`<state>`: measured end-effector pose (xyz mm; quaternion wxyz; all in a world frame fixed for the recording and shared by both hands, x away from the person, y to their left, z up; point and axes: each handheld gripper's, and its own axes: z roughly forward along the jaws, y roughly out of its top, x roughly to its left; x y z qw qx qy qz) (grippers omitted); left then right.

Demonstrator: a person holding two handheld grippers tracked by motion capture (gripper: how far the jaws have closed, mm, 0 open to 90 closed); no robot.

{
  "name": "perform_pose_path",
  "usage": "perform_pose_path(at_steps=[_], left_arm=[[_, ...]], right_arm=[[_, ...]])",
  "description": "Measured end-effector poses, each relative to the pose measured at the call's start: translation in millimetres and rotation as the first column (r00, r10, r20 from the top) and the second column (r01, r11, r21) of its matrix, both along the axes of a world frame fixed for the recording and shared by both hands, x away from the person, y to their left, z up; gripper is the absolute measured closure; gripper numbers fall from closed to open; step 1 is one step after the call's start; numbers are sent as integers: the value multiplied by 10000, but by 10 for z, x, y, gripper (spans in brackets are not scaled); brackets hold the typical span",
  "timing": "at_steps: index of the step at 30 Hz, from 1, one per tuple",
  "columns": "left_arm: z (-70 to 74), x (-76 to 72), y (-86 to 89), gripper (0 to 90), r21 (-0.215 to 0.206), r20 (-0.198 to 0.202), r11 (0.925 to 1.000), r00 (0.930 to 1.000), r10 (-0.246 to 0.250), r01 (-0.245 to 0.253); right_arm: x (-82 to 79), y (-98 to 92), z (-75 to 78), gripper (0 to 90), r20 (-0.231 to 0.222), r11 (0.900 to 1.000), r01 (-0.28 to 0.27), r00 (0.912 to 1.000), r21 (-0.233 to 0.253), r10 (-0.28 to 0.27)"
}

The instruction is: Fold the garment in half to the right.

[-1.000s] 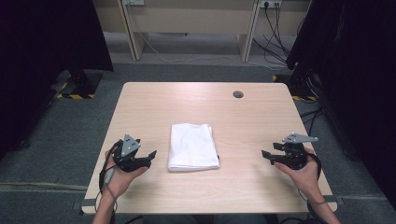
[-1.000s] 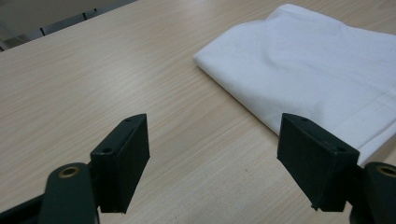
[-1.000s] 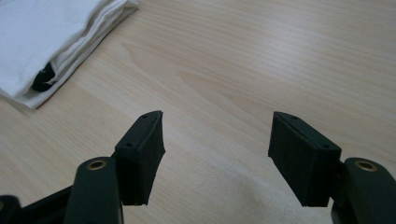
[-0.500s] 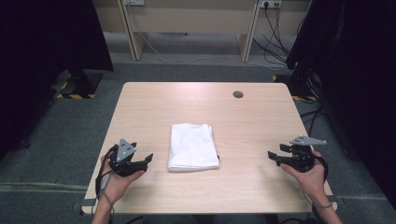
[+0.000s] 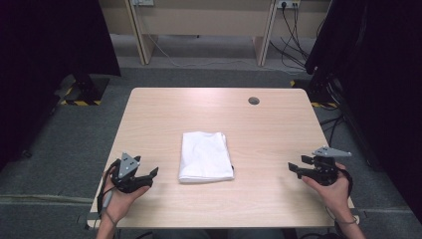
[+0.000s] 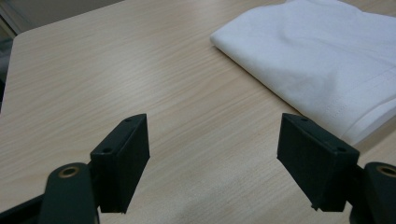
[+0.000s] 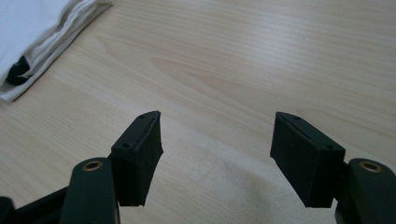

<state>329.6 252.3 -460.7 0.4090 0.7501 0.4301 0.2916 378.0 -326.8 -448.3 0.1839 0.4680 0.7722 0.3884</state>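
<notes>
A folded white cloth (image 5: 205, 156) lies flat near the middle of the wooden table (image 5: 268, 129), slightly toward the person's side, with its long axis running away from the person and its short near edge facing them. The left gripper (image 5: 147, 175) sits low at the table's near-left corner, jaws spread wide and holding nothing; in the left gripper view the cloth (image 6: 322, 60) lies ahead and to the right of the open jaws, its near corner close by the right jaw. The right gripper (image 5: 293, 169) rests near the table's right edge, jaws likewise wide apart and empty, pointing leftward toward the cloth (image 7: 37, 32), whose layered edge shows at the upper left of its view. The left gripper is the nearer one, just beside the cloth's near-left corner; the right stands well apart from it.
</notes>
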Motion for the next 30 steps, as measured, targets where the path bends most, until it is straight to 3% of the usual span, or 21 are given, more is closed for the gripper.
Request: perform_pose_path(at_steps=[30], left_arm=[[-135, -23, 36, 241, -15, -81, 9998, 9997, 211, -211]], right_arm=[[-43, -100, -163, 322, -139, 9989, 463, 9988, 68, -462]])
